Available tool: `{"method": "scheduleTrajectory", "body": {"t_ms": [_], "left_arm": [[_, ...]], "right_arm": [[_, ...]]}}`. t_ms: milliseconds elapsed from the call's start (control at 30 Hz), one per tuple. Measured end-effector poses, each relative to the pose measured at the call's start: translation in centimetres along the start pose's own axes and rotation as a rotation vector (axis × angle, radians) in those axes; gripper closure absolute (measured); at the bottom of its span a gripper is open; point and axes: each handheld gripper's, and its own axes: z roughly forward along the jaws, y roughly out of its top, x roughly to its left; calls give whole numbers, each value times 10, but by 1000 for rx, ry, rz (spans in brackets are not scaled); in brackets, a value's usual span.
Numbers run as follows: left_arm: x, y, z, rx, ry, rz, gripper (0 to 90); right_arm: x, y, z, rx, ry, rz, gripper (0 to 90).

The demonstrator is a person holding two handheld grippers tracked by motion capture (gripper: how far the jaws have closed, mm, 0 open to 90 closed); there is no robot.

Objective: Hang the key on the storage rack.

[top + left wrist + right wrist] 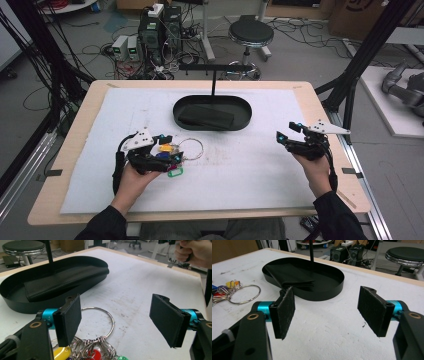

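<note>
Left gripper view: key ring (98,322) just ahead of open left tool (117,320)

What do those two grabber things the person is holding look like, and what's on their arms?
Each gripper, the left gripper and the right gripper, is black with a grey three-cornered plate on top and a black cable trailing back. The jaws end in flat black pads on shiny blue-green stubs, with small brass-ringed holes below. The person wears dark sleeves.

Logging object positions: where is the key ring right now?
In the high view, the key ring lies left of centre on the white mat, beside the left gripper.
</note>
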Motion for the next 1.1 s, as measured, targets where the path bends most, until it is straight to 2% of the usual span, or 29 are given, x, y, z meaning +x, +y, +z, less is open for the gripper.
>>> {"method": "scheduleTrajectory", "body": {"t_ms": [300,367,500,533,600,800,833,867,933,1000,1100], "left_arm": [[4,4,5,31,46,-9,326],[7,5,8,59,71,-22,363],[16,6,16,94,94,-52,399],[18,6,19,98,90,-59,402],[23,8,24,135,74,-67,436],[32,13,37,170,75,-73,500],[37,15,41,196,78,-72,501],[38,15,43,200,76,-75,509],[41,15,47,206,90,-72,531],[43,14,51,198,101,-84,531],[46,11,56,219,118,-103,530]], "right_arm": [[-1,1,7,4,1,-1,308],[-1,1,8,2,0,-3,308],[0,2,10,9,4,1,309],[0,2,11,6,3,-5,309],[-1,2,12,5,3,-6,309],[-2,1,13,8,7,1,309],[-2,1,13,7,7,1,309],[-2,1,13,6,7,3,309],[-2,1,14,6,6,1,309],[-3,1,14,7,6,0,309],[-3,1,15,9,8,1,310]]}}
